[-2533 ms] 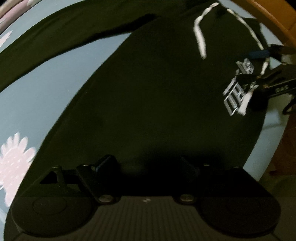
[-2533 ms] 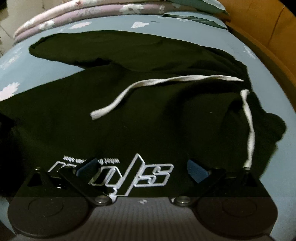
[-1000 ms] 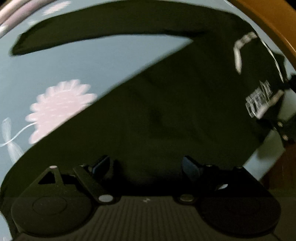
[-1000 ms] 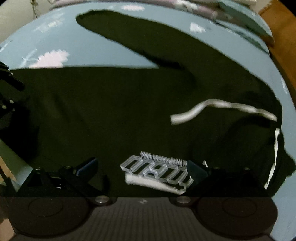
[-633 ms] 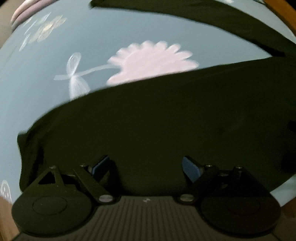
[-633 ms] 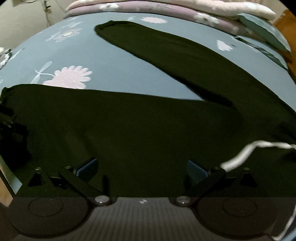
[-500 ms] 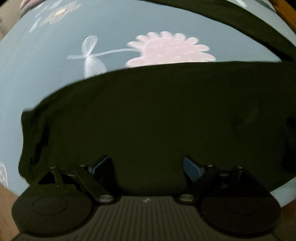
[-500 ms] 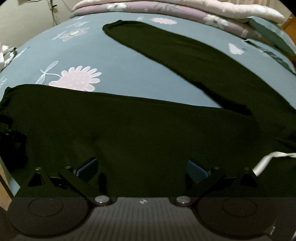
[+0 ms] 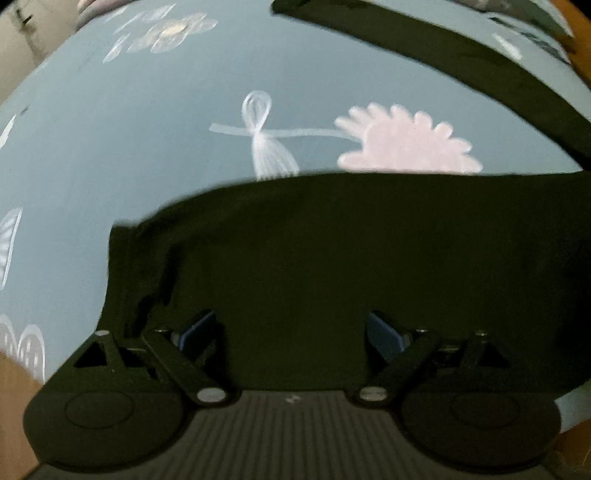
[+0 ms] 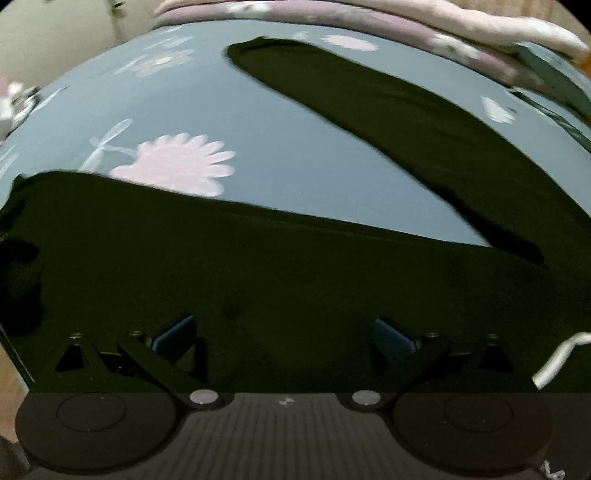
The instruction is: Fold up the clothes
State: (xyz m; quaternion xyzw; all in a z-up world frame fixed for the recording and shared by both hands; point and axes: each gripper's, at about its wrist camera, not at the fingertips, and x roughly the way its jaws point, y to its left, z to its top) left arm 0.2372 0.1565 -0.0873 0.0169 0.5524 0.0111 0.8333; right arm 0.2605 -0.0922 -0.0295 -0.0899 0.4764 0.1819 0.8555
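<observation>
Black fabric fills the near half of both wrist views: a dark hoodie (image 9: 369,258) lies spread flat on a blue-grey bedsheet (image 9: 129,155) printed with pale flowers. In the left wrist view its near-left corner (image 9: 125,266) is slightly rumpled, and its far edge touches a pink flower print (image 9: 406,147) with a white bow drawn on its stem. One long sleeve (image 10: 388,122) stretches away to the far left across the sheet, its cuff near the folded quilts (image 10: 369,14) stacked at the far edge of the bed. A white drawstring (image 10: 557,360) shows at the near right of the right wrist view.

The left gripper (image 9: 291,332) points steeply down over the garment beside that rumpled corner, its blue-padded jaws wide apart with nothing pinched between them. The right gripper (image 10: 284,332) hangs over the body of the hoodie, jaws likewise spread wide and clear of any fold.
</observation>
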